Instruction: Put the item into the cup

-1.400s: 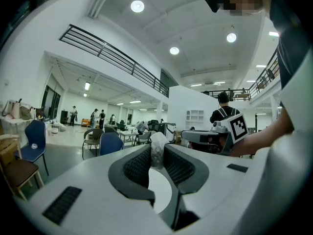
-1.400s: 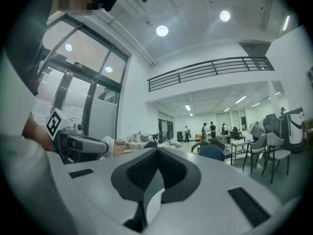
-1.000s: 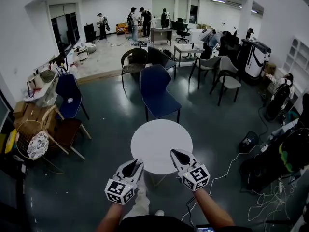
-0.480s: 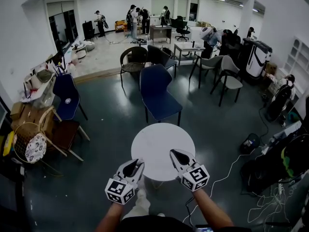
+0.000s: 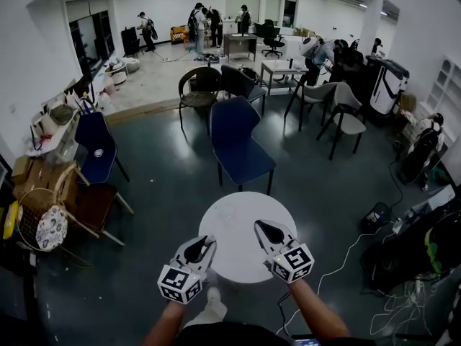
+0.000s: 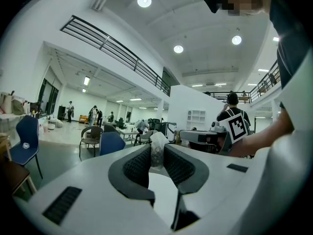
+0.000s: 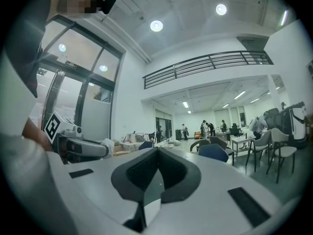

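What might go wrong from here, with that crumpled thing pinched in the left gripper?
1. The crumpled white item is pinched only near the tips of the left gripper, so it may slip out.
2. No cup shows on the round white table, so there is no visible place to drop it.
3. A white cable lies on the floor beside the table and might catch a foot.

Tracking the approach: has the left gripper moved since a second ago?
Yes: the left gripper has advanced farther over the round table, toward the blue chair.

Big open office/lab hall: scattered chairs, desks, mezzanine railing, ppl at back.
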The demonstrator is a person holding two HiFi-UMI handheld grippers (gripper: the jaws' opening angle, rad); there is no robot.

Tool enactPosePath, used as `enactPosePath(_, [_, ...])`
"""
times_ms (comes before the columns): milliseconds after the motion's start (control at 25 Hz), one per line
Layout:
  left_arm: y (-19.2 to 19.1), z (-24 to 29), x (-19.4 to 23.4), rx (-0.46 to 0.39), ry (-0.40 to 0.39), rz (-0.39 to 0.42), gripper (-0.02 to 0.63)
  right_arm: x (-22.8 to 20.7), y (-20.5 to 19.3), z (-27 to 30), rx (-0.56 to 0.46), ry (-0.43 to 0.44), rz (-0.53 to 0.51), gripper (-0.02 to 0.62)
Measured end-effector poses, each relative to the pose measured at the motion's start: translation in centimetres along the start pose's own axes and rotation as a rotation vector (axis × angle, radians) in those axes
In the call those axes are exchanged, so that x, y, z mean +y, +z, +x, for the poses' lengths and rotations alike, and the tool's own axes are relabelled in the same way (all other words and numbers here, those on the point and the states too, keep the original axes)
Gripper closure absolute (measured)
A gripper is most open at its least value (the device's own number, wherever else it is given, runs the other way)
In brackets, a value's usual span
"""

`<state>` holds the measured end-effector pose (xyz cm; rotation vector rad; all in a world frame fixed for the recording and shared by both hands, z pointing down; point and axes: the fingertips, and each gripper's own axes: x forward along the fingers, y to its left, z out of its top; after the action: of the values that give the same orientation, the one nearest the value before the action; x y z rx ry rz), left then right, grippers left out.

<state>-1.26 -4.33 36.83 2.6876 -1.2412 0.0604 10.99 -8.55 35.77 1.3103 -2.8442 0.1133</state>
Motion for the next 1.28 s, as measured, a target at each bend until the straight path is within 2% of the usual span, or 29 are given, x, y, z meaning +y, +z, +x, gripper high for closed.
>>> enactPosePath(440, [1.2, 4.3, 8.5, 0.020, -0.034, -0.009, 0.520, -2.9, 0.1, 8.9, 0.023, -0.033, 0.006, 0.581])
enactPosePath(680, [1.6, 6.2, 13.2, 0.016, -0.043, -0.040, 0.520, -4.4, -0.6, 13.2, 0.055, -0.061, 0.013, 0.581])
enactPosePath(1040, [0.4, 9.6, 19.5, 0.033, -0.077, 0.007, 0.520, -5.7, -3.2, 19.9, 0.101, -0.091, 0.019, 0.581])
enactPosePath(1280, [-1.7, 11.5, 23.6, 0.067, -0.099, -0.006, 0.520, -7.0, -5.8, 23.5, 0.136, -0.128, 0.042, 0.581])
